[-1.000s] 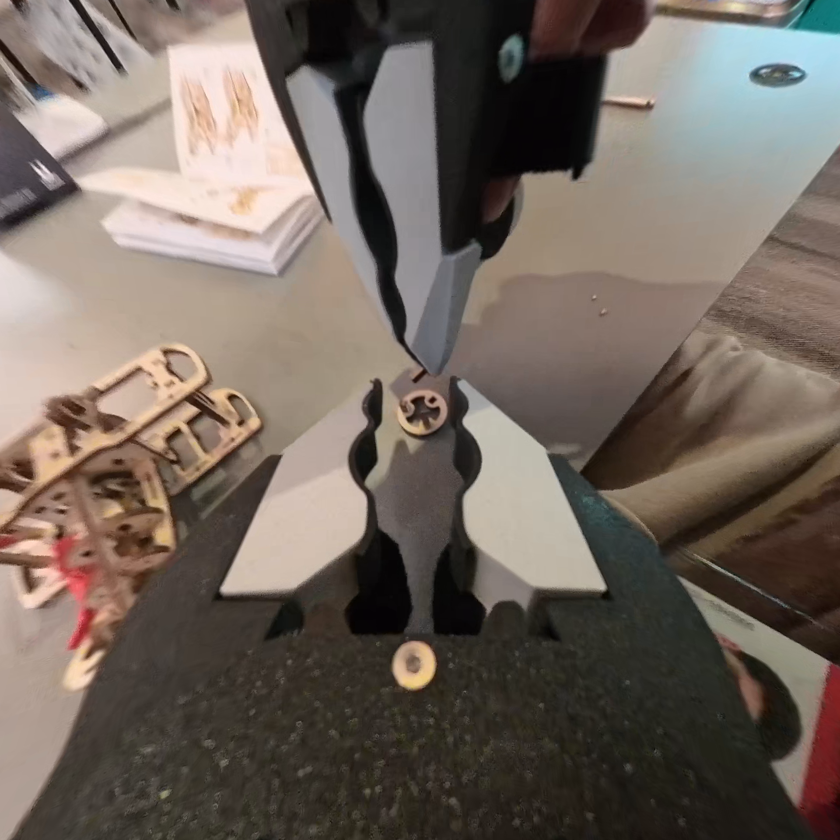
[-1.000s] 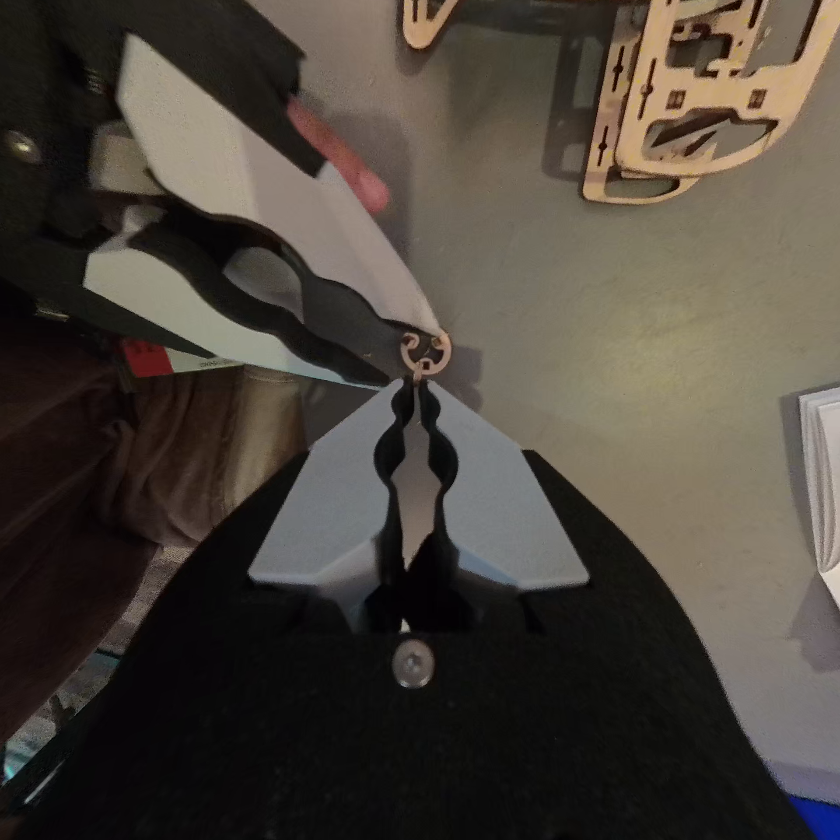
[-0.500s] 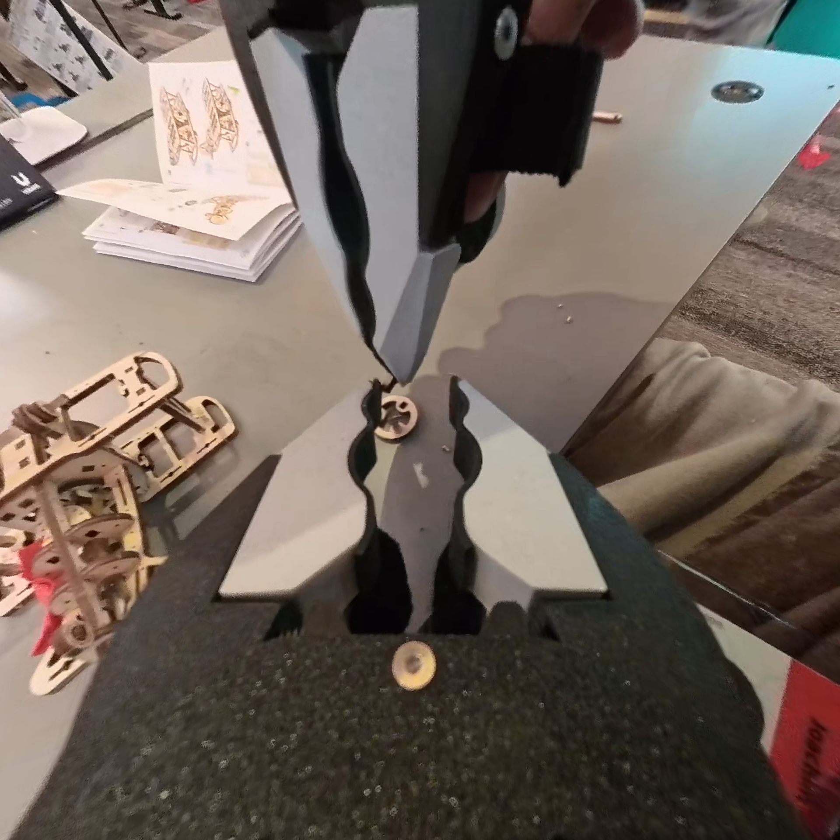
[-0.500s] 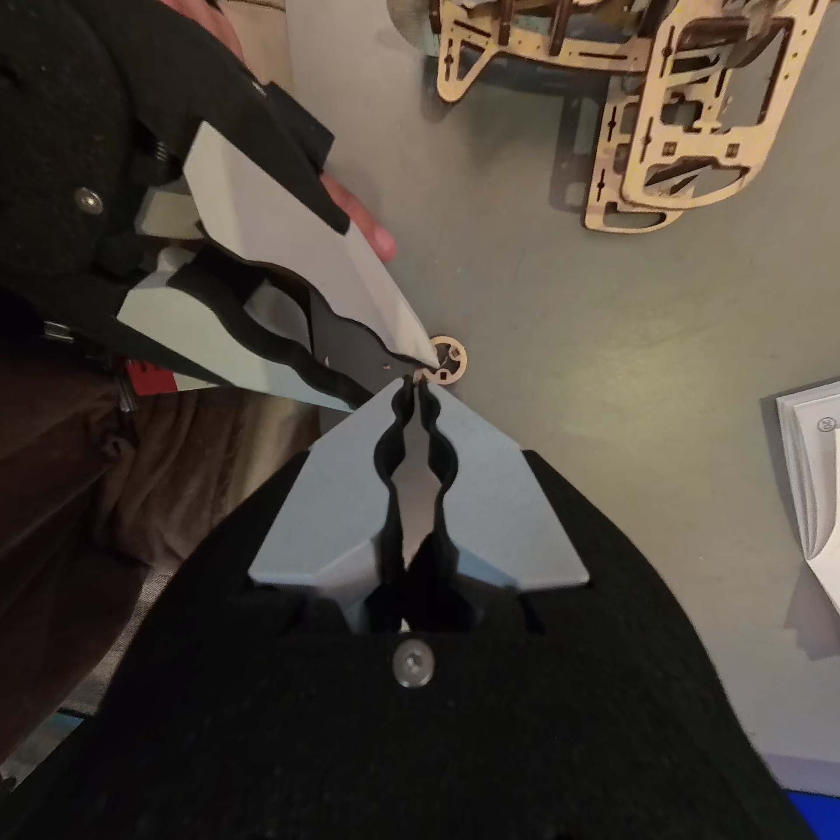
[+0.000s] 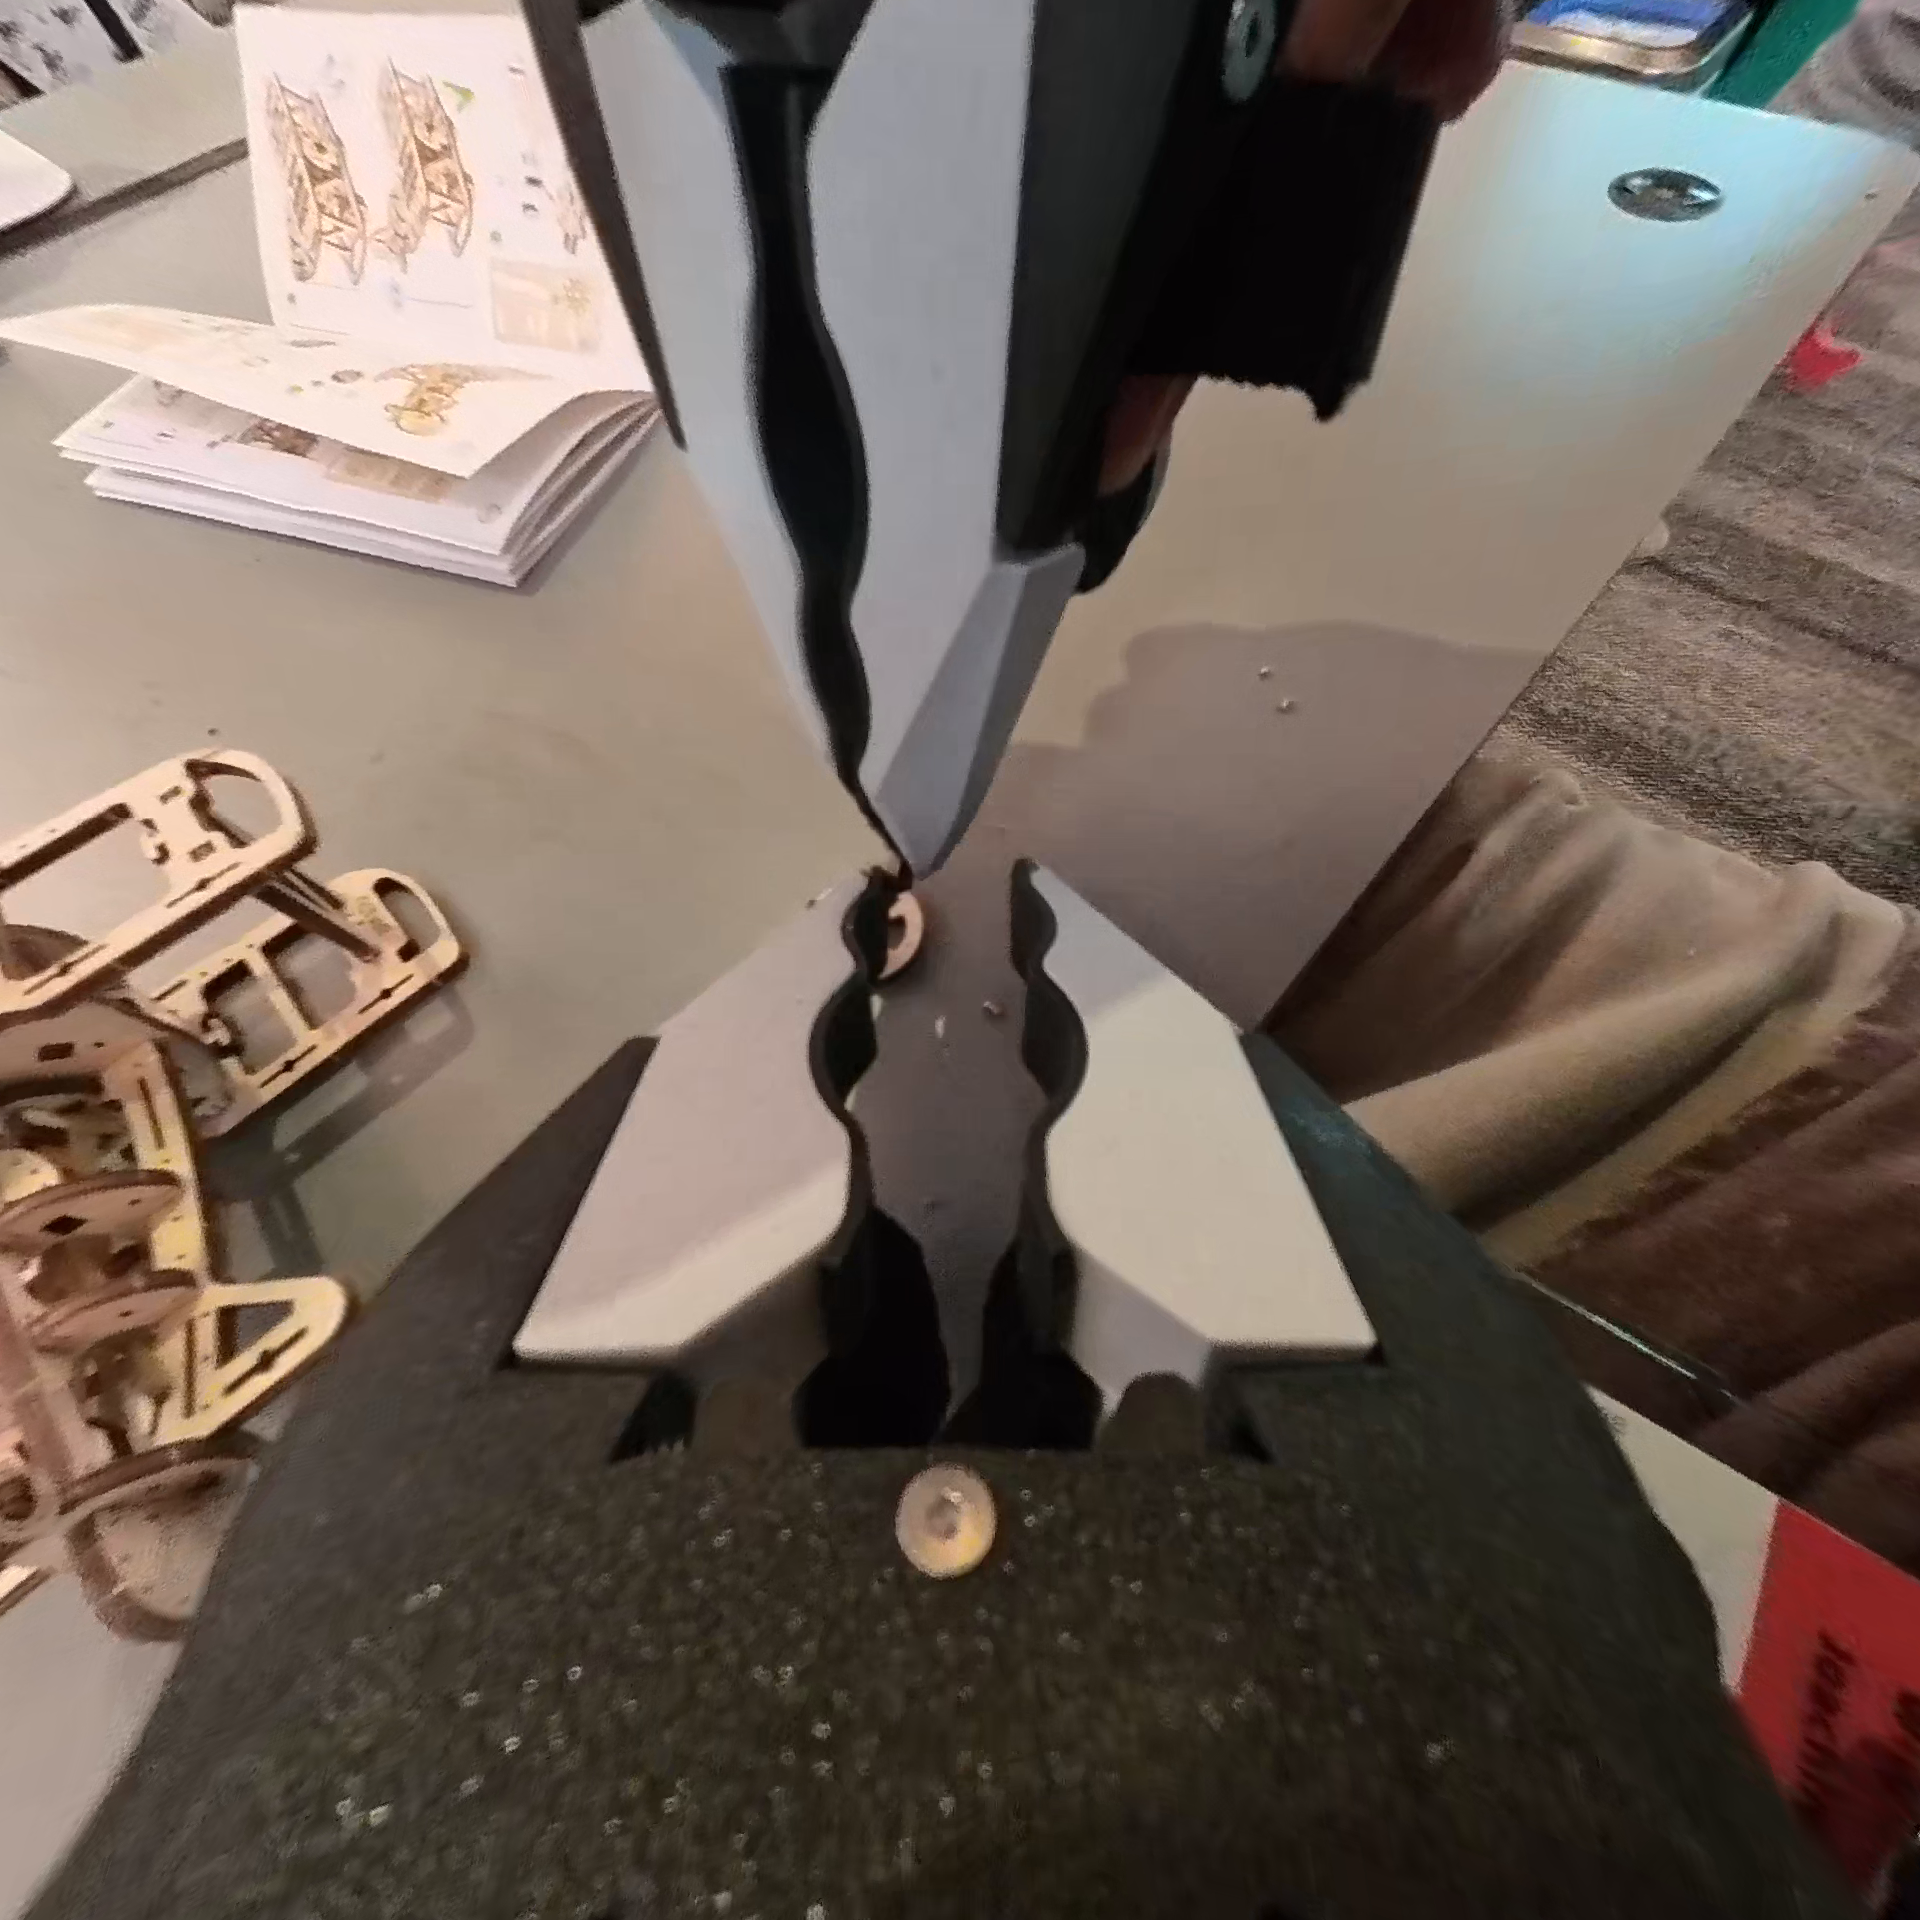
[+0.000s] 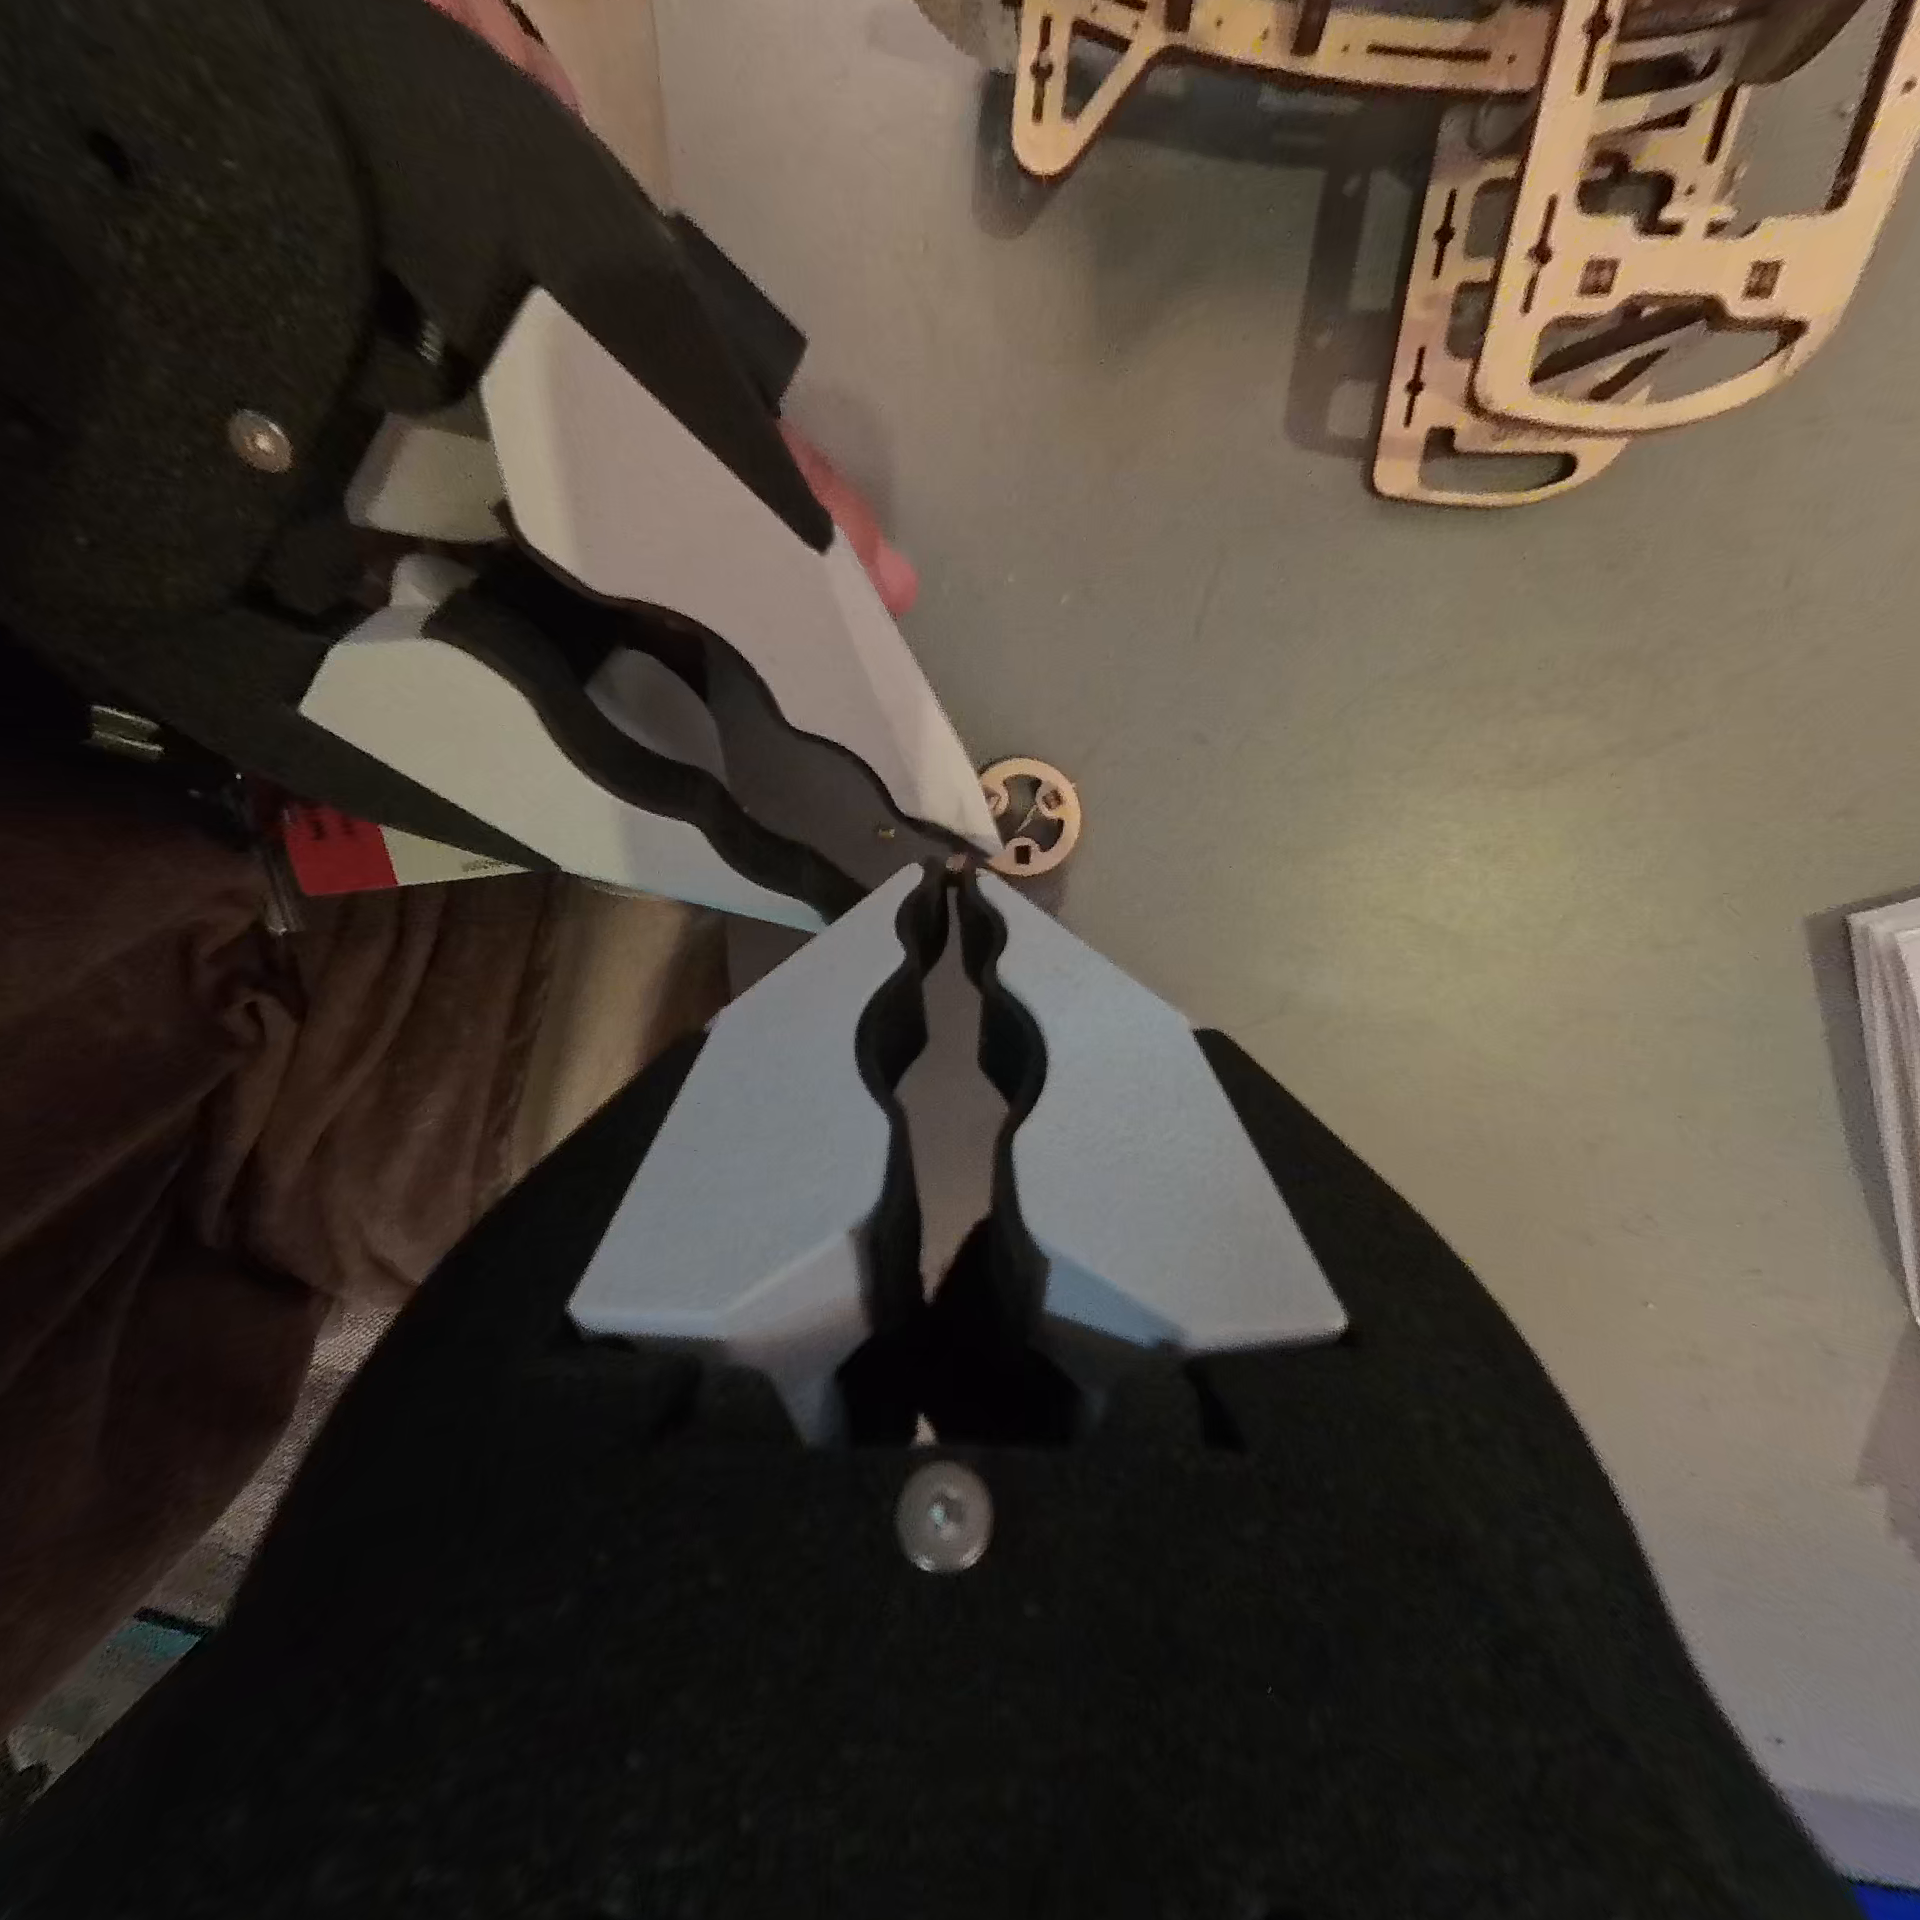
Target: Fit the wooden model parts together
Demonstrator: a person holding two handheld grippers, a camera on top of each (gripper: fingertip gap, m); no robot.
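Two grippers meet tip to tip over the table [image 5: 436,665]. From the left wrist view, my left gripper [image 5: 940,894] has its jaws spread, and the small wooden ring [image 5: 896,928] leans against the inner edge of one finger, no longer clamped. The right gripper [image 5: 902,868] comes down from above, jaws pressed nearly together on what looks like a tiny peg, touching the ring's rim. The half-built wooden model [image 5: 125,1122] lies well off to one side.

From the right wrist view, the ring [image 6: 1031,817] sits just beyond my right gripper [image 6: 954,868]. I judge I should re-pinch the ring squarely, then push the peg straight into its slot, gently.
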